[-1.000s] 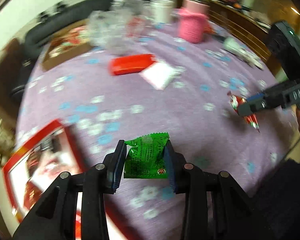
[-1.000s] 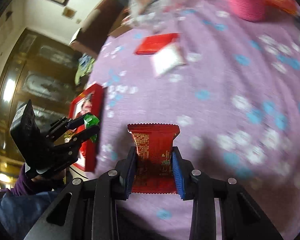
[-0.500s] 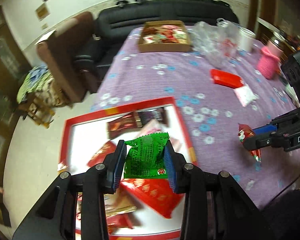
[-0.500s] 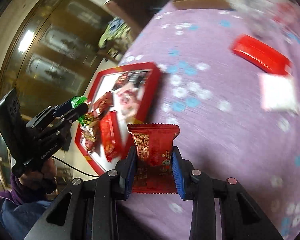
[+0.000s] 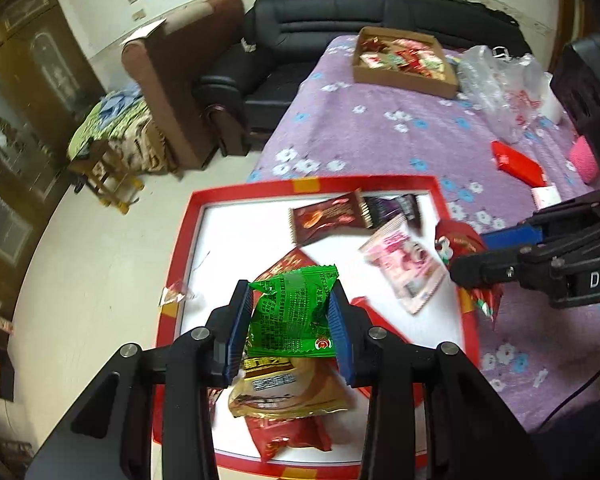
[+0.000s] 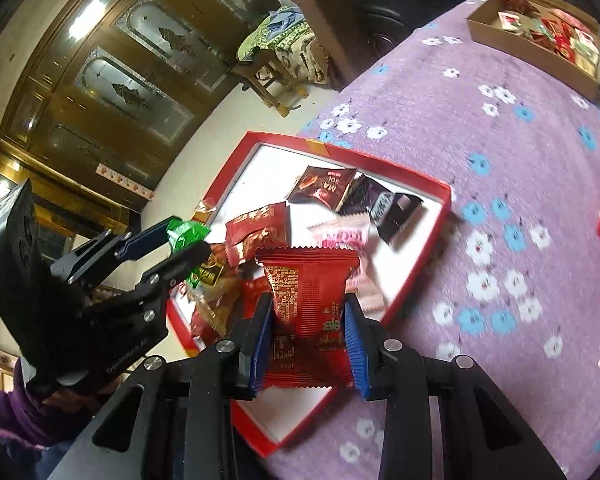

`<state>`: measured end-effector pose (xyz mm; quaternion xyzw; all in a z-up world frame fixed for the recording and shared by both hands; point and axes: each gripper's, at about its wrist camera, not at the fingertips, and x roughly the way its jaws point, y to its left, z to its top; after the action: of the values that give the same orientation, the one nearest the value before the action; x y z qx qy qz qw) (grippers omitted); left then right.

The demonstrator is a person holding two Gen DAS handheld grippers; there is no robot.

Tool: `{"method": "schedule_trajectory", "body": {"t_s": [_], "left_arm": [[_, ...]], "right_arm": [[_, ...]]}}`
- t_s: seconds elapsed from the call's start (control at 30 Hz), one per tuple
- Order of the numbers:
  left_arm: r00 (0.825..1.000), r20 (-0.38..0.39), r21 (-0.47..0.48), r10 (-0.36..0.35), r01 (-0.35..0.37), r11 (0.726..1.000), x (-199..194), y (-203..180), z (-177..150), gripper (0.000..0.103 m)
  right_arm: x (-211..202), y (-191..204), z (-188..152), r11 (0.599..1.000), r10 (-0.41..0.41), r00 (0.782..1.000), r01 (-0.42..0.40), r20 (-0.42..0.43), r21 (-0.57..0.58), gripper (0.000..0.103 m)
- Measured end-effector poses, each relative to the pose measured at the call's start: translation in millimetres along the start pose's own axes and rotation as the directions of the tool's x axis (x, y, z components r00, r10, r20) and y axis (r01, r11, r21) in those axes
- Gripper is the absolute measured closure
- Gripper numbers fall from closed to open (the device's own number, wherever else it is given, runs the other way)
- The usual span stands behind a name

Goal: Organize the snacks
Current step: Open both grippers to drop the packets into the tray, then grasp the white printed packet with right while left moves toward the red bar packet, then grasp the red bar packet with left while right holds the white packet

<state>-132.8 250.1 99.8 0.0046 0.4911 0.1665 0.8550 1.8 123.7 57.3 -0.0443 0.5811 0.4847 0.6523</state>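
My left gripper (image 5: 292,320) is shut on a green snack packet (image 5: 294,316) and holds it above the red-rimmed white tray (image 5: 204,204), which holds several snack packets. My right gripper (image 6: 308,320) is shut on a red snack packet (image 6: 308,304) over the tray's right side (image 6: 416,264). The right gripper also shows in the left wrist view (image 5: 472,256) at the tray's right rim. The left gripper with the green packet shows in the right wrist view (image 6: 188,240) over the tray's left side.
The tray lies at the edge of a purple flowered tablecloth (image 5: 380,128). A cardboard box of snacks (image 5: 404,60) sits at the far end, beside a clear plastic bag (image 5: 496,84). A flat red box (image 5: 516,160) and a pink object (image 5: 584,156) lie at right. Sofa and armchair stand beyond.
Both grippers have swung from the open tablecloth to over the tray, each still holding its packet. The tray now fills the lower middle of both views.
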Motion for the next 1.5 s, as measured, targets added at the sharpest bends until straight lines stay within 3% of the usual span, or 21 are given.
{"method": "schedule_trajectory", "body": {"t_s": [0.2, 0.3, 0.33, 0.53, 0.63, 0.77, 0.8, 0.87, 1.0, 1.1, 1.17, 1.23, 1.3, 1.5], "left_arm": [[0.998, -0.028, -0.057, 0.050, -0.051, 0.997, 9.3, 9.3, -1.1, 0.061], [0.997, -0.028, -0.077, 0.079, -0.081, 0.994, 8.8, 11.2, 1.5, 0.034], [0.996, -0.018, -0.077, 0.087, -0.088, 0.993, 7.6, 10.4, 2.1, 0.032], [0.998, -0.017, -0.032, 0.067, -0.067, 0.997, 8.8, -8.7, 8.5, 0.031], [0.999, -0.019, -0.004, 0.049, -0.049, 0.999, 10.8, -24.9, 13.0, 0.032], [0.999, -0.022, 0.031, 0.025, -0.024, 0.999, 11.0, -44.0, 18.4, 0.031], [1.000, -0.024, 0.040, 0.020, -0.019, 0.999, 10.9, -47.6, 19.5, 0.031], [1.000, -0.027, 0.060, 0.015, -0.014, 0.998, 10.2, -54.5, 21.8, 0.031], [0.999, -0.037, 0.092, -0.005, 0.008, 0.996, 7.9, -61.7, 25.6, 0.032], [0.999, -0.046, 0.103, -0.017, 0.021, 0.994, 8.4, -66.1, 32.0, 0.032], [0.998, -0.048, 0.112, -0.039, 0.044, 0.993, 8.7, -70.7, 38.3, 0.032], [0.997, -0.045, 0.133, -0.056, 0.062, 0.989, 9.1, -79.2, 46.3, 0.032], [0.996, -0.039, 0.165, -0.083, 0.088, 0.982, 9.9, -90.7, 55.9, 0.032], [0.981, -0.016, 0.330, -0.195, 0.189, 0.925, 22.9, -149.7, 94.7, 0.032]], "right_arm": [[20.7, 11.8, 13.4, 1.000, -0.013, 1.000, 0.013, 0.004, -0.023, 0.064], [18.1, 10.0, 14.2, 1.000, -0.005, 1.000, 0.005, 0.008, -0.021, 0.049], [14.6, 7.4, 13.1, 0.999, -0.023, 1.000, 0.024, 0.019, -0.028, 0.045], [-26.6, -62.4, -11.8, 0.983, -0.150, 0.985, 0.139, 0.090, 0.117, 0.045], [-50.0, -111.2, -38.0, 0.933, -0.303, 0.949, 0.275, 0.092, 0.231, 0.044], [-81.6, -158.0, -70.8, 0.816, -0.536, 0.838, 0.481, 0.105, 0.322, 0.040], [-82.5, -165.4, -74.0, 0.797, -0.561, 0.822, 0.507, 0.092, 0.328, 0.035], [-78.4, -178.5, -77.4, 0.781, -0.584, 0.808, 0.532, 0.077, 0.328, 0.035], [-66.0, -190.1, -70.4, 0.766, -0.594, 0.802, 0.541, 0.061, 0.348, 0.031], [-54.6, -195.9, -62.4, 0.740, -0.631, 0.774, 0.580, 0.053, 0.342, 0.025], [-54.0, -199.1, -62.0, 0.739, -0.632, 0.771, 0.573, 0.071, 0.355, 0.025], [-59.1, -193.9, -66.2, 0.745, -0.629, 0.773, 0.567, 0.085, 0.351, 0.048], [-65.0, -194.9, -71.6, 0.756, -0.613, 0.785, 0.551, 0.086, 0.354, 0.055], [-94.5, -205.6, -117.0, 0.762, -0.553, 0.830, 0.464, 0.080, 0.452, 0.059]]}}
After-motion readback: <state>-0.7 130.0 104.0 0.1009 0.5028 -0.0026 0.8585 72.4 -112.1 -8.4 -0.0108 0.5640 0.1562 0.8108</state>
